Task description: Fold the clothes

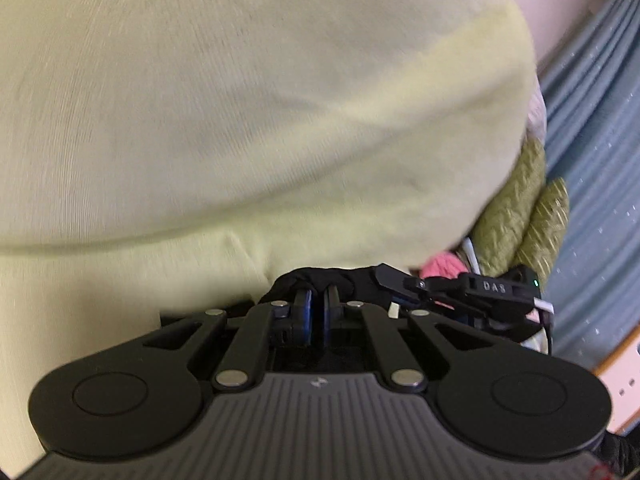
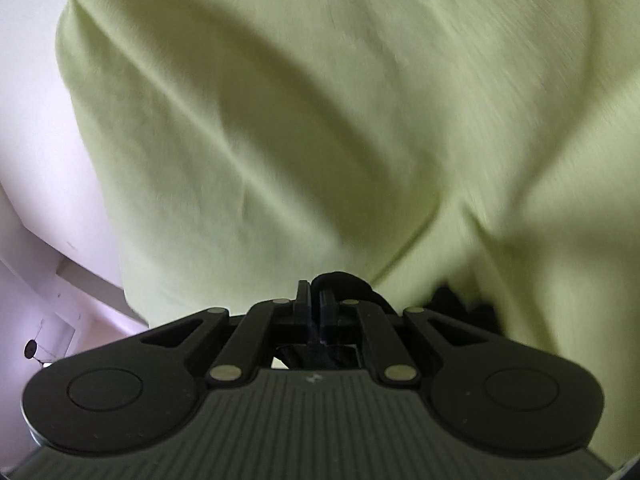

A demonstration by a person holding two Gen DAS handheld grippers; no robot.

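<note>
A pale yellow-green garment (image 1: 248,112) fills both wrist views, hanging just beyond our fingertips, its black trim (image 1: 316,278) bunched at the near edge. Our left gripper (image 1: 317,304) has its jaws drawn narrow, pinching that black trim; our right gripper (image 2: 315,300) is likewise closed to a sliver on the dark edging (image 2: 340,284). In the left view the cloth's right edge curves down beside olive knitted items (image 1: 516,216) and something pink (image 1: 442,266), with a blue-grey curtain (image 1: 592,160) farther right. In the right view the garment's left edge leaves open room toward a white wall (image 2: 36,140).
</note>
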